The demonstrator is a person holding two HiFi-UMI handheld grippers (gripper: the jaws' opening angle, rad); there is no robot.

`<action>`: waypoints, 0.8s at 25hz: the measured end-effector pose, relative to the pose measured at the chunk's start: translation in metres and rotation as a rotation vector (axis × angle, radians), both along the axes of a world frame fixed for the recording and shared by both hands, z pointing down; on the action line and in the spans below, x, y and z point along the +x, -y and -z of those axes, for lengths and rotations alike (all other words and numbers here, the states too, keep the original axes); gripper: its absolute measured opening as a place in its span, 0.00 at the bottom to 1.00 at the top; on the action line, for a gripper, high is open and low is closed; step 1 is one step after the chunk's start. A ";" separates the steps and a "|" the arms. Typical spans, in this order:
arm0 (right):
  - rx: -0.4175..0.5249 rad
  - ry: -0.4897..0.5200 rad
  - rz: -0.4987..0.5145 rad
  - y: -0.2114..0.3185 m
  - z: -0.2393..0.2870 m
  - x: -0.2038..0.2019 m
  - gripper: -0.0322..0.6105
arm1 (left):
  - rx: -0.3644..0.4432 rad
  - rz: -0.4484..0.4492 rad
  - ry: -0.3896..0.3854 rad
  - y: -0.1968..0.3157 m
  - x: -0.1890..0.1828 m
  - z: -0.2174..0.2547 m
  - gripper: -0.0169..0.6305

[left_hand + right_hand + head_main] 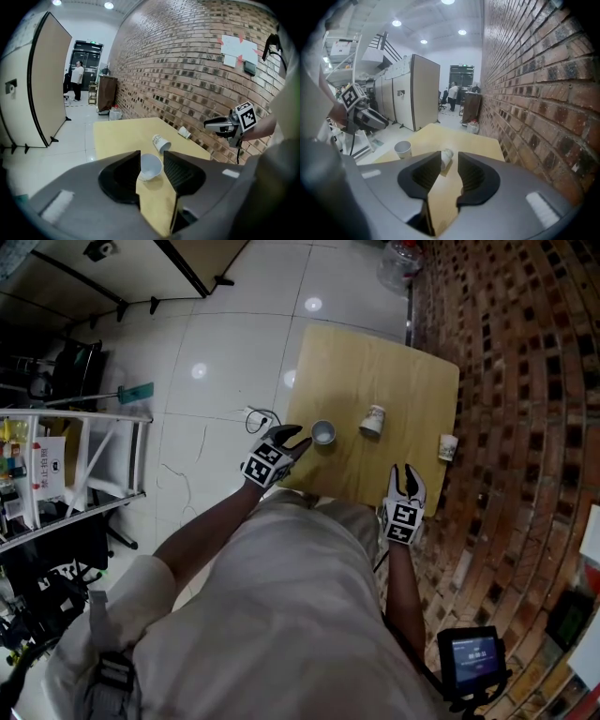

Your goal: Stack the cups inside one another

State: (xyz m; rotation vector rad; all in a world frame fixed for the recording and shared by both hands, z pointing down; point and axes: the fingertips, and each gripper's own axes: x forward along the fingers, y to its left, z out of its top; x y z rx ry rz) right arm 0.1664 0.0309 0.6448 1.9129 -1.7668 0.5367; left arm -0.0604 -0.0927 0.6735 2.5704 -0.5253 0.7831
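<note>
Left gripper (152, 155), jaws apart, frames the upright cup (151, 168) without pressing it, close to the near left corner of the wooden table (394, 381). Right gripper (449, 157), jaws apart with nothing between them, is in line with a tipped cup (373, 420) lying mid-table, and a third cup (448, 447) sits at the right edge. The table stands on a white tiled floor (234, 343) with its right edge beside a brick wall (525, 352) and a shelving rack (84, 456) well off to the left; both grippers slant downward over the near edge on outstretched forearms.
</note>
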 end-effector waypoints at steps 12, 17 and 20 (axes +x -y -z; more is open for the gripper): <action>-0.054 -0.002 -0.031 -0.009 -0.015 0.029 0.23 | -0.013 -0.002 0.025 -0.001 0.002 -0.008 0.26; -0.060 0.003 -0.033 -0.013 -0.020 0.031 0.23 | -0.036 0.012 0.039 0.001 0.001 -0.017 0.20; -0.074 0.006 -0.023 -0.014 -0.024 0.027 0.23 | -0.075 0.055 0.029 0.006 -0.003 -0.018 0.21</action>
